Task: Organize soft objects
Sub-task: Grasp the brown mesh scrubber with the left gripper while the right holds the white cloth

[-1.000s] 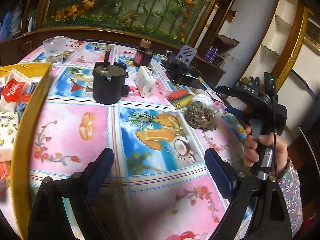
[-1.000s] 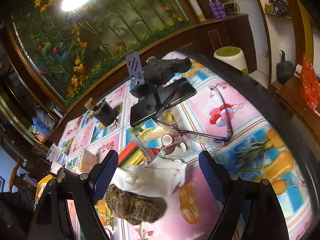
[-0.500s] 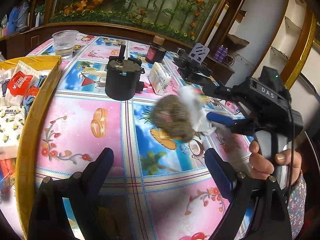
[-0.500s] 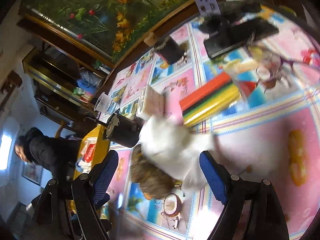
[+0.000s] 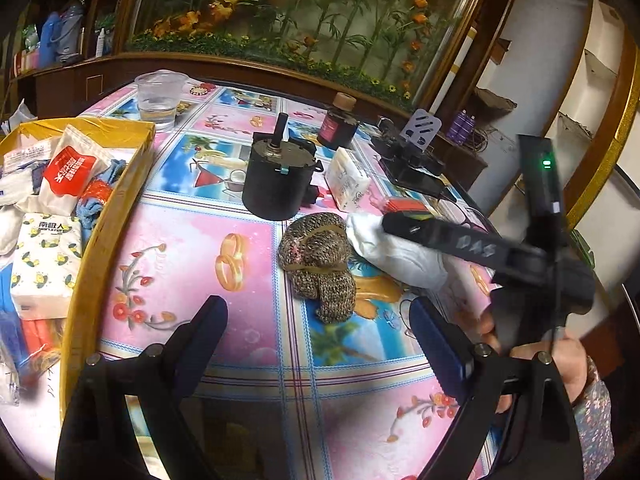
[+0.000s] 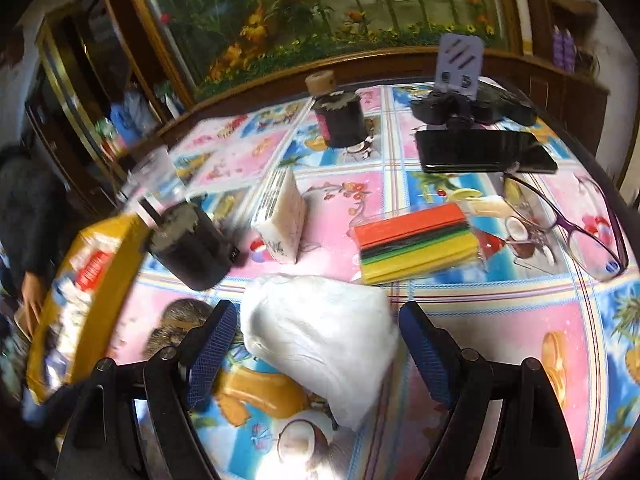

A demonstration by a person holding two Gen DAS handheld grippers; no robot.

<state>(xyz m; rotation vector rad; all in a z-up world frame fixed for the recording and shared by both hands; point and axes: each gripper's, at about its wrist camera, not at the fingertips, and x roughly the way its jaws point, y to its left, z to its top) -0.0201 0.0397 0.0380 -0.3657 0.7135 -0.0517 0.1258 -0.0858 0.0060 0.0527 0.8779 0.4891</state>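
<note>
A brown knitted glove [image 5: 318,264] lies on the flowered tablecloth, with a white cloth glove [image 5: 394,250] against its right side. My left gripper [image 5: 320,332] is open and empty, just in front of the knitted glove. My right gripper [image 6: 316,344] is open with the white glove [image 6: 320,336] lying between its fingers; the knitted glove [image 6: 176,324] shows partly behind the left finger. The right gripper's body [image 5: 480,248] reaches over the white glove in the left wrist view.
A yellow box [image 5: 100,216] at the left holds tissue packs and cloths. A black motor [image 5: 276,176], a tissue pack [image 5: 346,178], a dark bottle [image 5: 336,122], a plastic cup [image 5: 158,98], a phone [image 6: 484,150], glasses [image 6: 568,224] and coloured strips [image 6: 416,244] stand behind.
The right gripper has pushed both gloves leftward across the table toward the box and the left gripper. The gloves now lie still near the black motor.
</note>
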